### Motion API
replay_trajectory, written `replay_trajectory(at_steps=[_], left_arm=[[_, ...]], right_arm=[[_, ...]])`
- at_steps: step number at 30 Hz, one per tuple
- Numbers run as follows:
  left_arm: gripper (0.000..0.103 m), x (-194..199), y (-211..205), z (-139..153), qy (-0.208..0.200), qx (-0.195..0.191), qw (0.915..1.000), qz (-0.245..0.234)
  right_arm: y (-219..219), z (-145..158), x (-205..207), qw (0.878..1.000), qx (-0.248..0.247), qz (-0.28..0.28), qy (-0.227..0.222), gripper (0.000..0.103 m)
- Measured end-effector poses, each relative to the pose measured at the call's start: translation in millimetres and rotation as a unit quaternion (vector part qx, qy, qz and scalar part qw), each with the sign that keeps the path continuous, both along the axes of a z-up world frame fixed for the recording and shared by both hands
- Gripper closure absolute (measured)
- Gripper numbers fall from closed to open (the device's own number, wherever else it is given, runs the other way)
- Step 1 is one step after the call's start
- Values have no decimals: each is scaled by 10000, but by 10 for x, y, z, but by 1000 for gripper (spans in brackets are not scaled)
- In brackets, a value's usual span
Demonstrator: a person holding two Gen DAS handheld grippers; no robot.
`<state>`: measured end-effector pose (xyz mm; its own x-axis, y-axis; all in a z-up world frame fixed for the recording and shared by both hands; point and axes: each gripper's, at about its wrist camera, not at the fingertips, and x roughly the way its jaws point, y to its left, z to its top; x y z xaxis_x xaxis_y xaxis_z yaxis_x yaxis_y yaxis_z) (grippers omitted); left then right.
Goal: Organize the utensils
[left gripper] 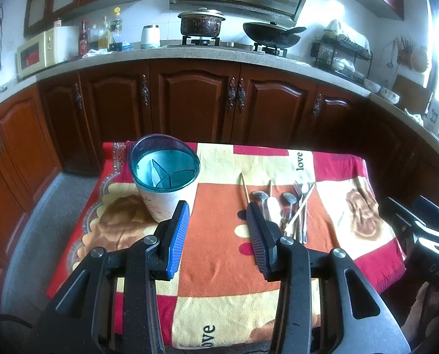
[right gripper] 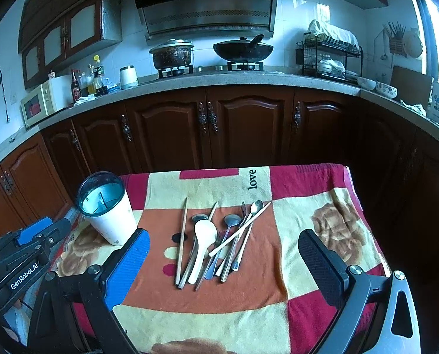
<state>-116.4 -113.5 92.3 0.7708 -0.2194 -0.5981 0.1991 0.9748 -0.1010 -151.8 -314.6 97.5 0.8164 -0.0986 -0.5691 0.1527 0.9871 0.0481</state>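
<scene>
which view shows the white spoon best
The right wrist view: the white spoon lies whole in the utensil pile, bowl and handle clear. In the left wrist view the left gripper's finger hides most of it, leaving a sliver.

Readable text:
- "love", black lettering, on the patchwork blanket (right gripper: 207, 301) covering the surface: once on a cream patch at the far edge, once at the near edge in the left wrist view.
- "GenRobot.AI", white lettering, on the body of the left gripper (right gripper: 27, 253), seen in the right wrist view.
- Labels on the counter bottles (right gripper: 86, 84): too small to read.
</scene>
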Motion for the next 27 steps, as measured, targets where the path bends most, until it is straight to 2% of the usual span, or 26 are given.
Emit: replay_trajectory(at_steps=[27], left_arm=[[63, 75, -2, -123, 159, 63, 9999, -21]], right_arm=[[33, -99, 92, 9996, 84, 158, 196, 3]])
